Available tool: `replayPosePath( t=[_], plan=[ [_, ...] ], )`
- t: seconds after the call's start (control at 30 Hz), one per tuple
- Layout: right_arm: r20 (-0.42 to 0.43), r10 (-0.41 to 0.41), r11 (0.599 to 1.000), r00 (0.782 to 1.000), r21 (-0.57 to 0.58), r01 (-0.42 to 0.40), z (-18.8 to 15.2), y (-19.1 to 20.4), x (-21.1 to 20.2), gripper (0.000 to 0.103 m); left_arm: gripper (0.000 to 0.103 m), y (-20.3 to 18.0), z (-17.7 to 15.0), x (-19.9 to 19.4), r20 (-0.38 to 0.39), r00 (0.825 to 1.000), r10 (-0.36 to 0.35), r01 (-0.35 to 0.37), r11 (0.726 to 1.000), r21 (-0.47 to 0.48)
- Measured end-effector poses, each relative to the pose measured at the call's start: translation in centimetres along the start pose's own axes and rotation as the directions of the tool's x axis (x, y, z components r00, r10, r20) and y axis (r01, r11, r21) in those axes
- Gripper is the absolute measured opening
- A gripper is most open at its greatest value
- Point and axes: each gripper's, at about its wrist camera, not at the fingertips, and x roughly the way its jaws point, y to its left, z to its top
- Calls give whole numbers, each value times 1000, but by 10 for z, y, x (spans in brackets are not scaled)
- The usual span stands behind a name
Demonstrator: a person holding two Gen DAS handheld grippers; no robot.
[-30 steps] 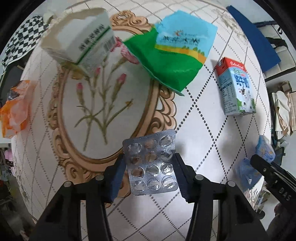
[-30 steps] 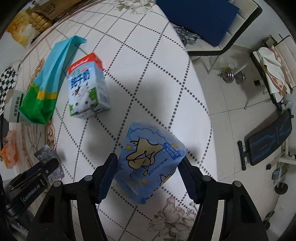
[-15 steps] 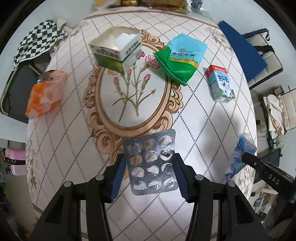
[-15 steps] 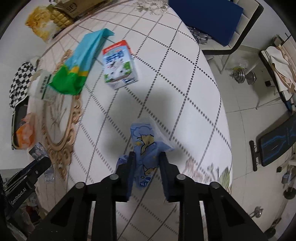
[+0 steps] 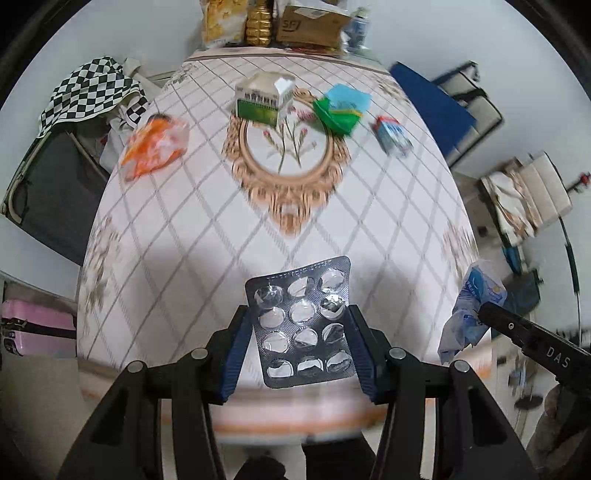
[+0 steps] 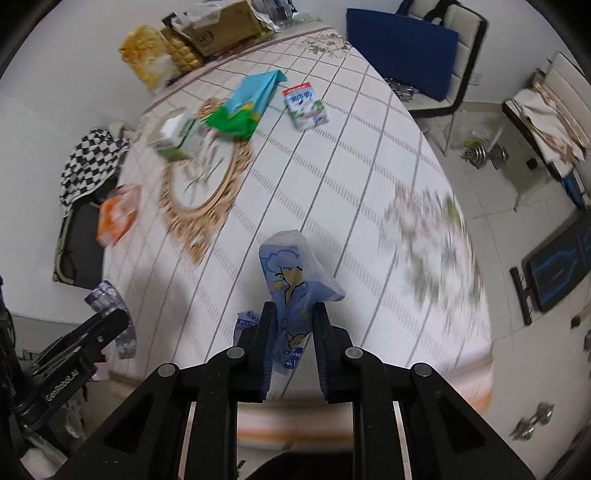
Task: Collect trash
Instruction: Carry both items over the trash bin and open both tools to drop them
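Note:
My left gripper is shut on a silver blister pack and holds it high above the near end of the table. My right gripper is shut on a crumpled blue tissue pack, also lifted above the table; it shows in the left wrist view too. On the table lie an orange plastic bag, a green and white box, a green and blue bag and a small milk carton.
Boxes and yellow packets stand at the table's far end. A chair with a blue cushion is at the right, a checkered cloth over a seat at the left. Dumbbells lie on the floor.
Both grippers have risen and pulled back from the table with their loads. The right gripper closed tight on the tissue pack, which now hangs crumpled between its fingers.

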Motion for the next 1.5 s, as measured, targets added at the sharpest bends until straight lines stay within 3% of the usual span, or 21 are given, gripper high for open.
replayPosePath(
  t=[0.2, 0.37, 0.53, 0.73, 0.77, 0.87, 0.93, 1.03, 1.1, 1.2, 1.37, 1.5],
  plan=[
    [-7, 28, 996, 1000, 80, -27, -131, 12, -29, 20, 41, 25, -93, -14, -100, 994, -47, 49, 998, 24],
    [-141, 40, 993, 989, 113, -24, -234, 5, -10, 20, 41, 44, -161, 6, -214, 971, -105, 104, 994, -17],
    [-285, 56, 989, 957, 147, -14, -318, -18, 69, 20, 41, 68, -219, 77, -305, 945, -114, 88, 991, -100],
    [-356, 64, 977, 932, 214, 15, -384, -56, 220, 20, 44, 101, -277, 229, -389, 903, -184, 109, 972, -207],
    [-361, 66, 974, 930, 225, 18, -390, -62, 240, 20, 45, 107, -286, 259, -403, 897, -182, 101, 971, -215],
    [-375, 78, 968, 924, 249, 19, -407, -82, 318, 21, 67, 118, -306, 318, -425, 898, -110, 40, 985, -171],
    [-378, 87, 967, 922, 255, 13, -415, -92, 362, 21, 94, 125, -317, 344, -446, 892, -75, 6, 988, -154],
    [-403, 111, 970, 908, 243, -11, -422, -98, 414, 35, 96, 130, -329, 371, -464, 886, -4, -52, 993, -108],
    [-413, 114, 974, 903, 228, -19, -418, -96, 437, 58, 96, 137, -335, 378, -467, 883, 43, -93, 992, -86],
    [-422, 110, 978, 900, 209, -21, -416, -96, 456, 82, 96, 146, -342, 377, -461, 884, 78, -130, 988, -83],
    [-411, 97, 985, 907, 168, -29, -408, -93, 453, 100, 96, 146, -342, 357, -439, 889, 133, -176, 983, -59],
    [-417, 60, 993, 907, 121, -10, -406, -92, 439, 100, 96, 147, -338, 339, -418, 894, 162, -199, 979, -46]
  ],
)
